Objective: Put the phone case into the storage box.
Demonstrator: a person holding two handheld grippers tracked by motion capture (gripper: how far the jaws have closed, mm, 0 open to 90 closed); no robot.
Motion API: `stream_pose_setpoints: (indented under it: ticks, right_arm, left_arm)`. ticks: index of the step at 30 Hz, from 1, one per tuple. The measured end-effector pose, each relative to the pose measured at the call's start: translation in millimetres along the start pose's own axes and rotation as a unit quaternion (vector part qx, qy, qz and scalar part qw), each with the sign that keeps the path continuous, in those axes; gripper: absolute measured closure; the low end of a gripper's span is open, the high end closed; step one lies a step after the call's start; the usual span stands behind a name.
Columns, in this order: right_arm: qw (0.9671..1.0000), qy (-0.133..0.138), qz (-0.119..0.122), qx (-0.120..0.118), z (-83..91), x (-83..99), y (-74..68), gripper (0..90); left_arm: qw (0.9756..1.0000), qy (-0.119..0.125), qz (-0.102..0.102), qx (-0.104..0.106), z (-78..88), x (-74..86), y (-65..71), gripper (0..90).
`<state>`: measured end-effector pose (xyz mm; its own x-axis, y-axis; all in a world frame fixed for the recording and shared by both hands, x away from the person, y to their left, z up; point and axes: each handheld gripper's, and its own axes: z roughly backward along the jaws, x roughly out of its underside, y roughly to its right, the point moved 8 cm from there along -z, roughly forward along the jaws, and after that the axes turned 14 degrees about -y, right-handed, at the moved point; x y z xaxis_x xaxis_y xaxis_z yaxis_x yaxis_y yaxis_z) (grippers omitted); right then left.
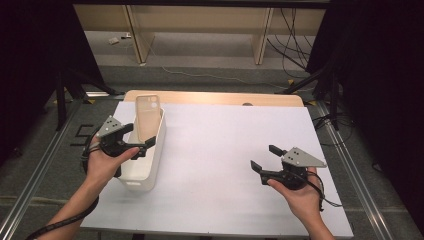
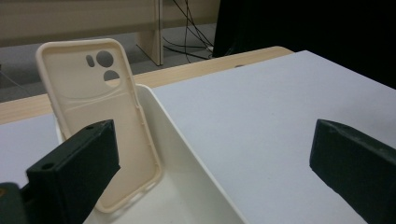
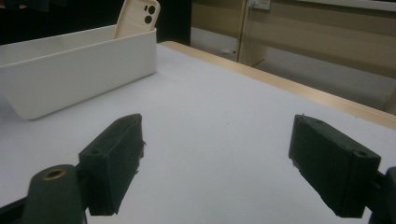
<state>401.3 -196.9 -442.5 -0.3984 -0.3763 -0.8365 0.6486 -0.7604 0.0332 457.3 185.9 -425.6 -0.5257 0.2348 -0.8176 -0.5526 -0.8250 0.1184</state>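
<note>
A cream phone case stands upright in a long white bin, leaning against its far end with the camera cutouts at the top. My left gripper hovers open over the middle of the bin, just short of the case. In the left gripper view the case rises behind the left jaw, and the bin's rim runs between the wide-apart jaws of the left gripper. My right gripper is open above the white sheet at the right and holds nothing. The right gripper view has my right gripper facing the bin and case.
A white sheet covers most of the wooden table. Metal rails run along both sides. Black curtains stand left and right, and cables lie on the floor beyond the table.
</note>
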Motion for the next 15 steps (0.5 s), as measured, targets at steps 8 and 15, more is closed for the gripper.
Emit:
stream_pose_setpoints:
  ticks: [8,15]
  right_arm:
    - [1.0,-0.003,-0.007,-0.006,0.4,0.4,-2.1,19.0]
    - [0.9999,-0.005,-0.007,-0.009,0.4,0.8,-2.8,19.0]
  left_arm:
    - [0.9998,0.007,-0.016,0.01,3.6,4.8,12.1,0.9]
    - [0.9991,0.016,-0.03,0.027,7.1,10.9,23.9,0.9]
